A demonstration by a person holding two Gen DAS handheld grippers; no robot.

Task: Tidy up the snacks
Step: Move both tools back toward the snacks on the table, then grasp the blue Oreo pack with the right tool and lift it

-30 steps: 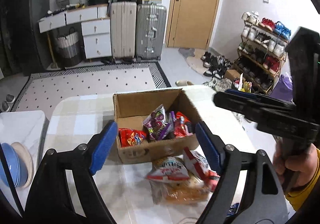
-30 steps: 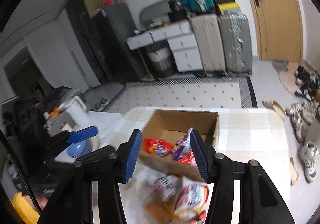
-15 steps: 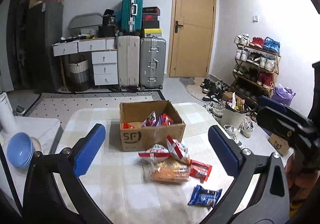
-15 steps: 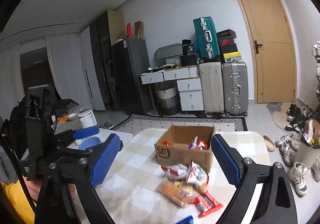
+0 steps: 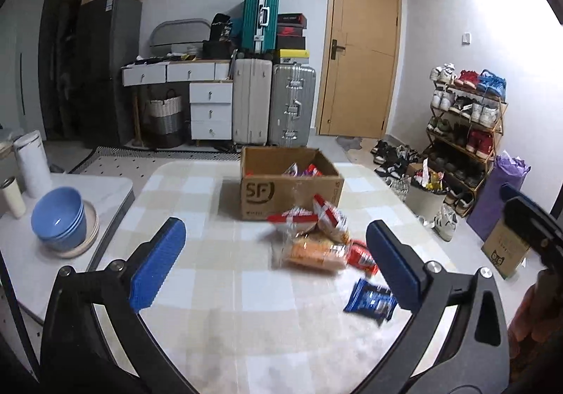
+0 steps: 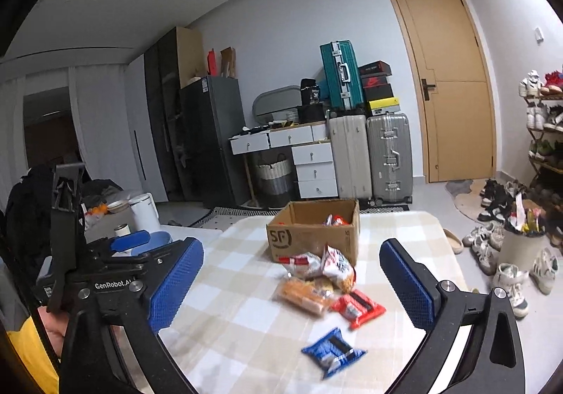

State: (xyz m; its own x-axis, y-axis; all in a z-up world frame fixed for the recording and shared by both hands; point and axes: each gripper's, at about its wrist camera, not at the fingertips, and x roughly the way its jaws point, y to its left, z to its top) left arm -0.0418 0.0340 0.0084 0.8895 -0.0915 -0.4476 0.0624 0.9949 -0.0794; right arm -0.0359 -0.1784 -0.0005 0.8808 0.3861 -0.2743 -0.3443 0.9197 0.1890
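Both hands have pulled back from the brown cardboard box [image 5: 292, 182], the left gripper [image 5: 274, 267] wide and empty, the right gripper [image 6: 292, 285] opening on nothing, leaving loose crinkly snack packets [image 6: 316, 281] on the checked table [image 5: 197, 182] still to be boxed.

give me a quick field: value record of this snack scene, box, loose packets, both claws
box: cardboard box on the checked table, open top, some snacks inside
loose packets: white-and-red bags, orange packet, red packet, blue packet, all on the table in front of the box
nearest packet: the blue one
left claw: open, nothing between the pads
right claw: jaws opening, nothing between the pads
beside the table: blue bowls
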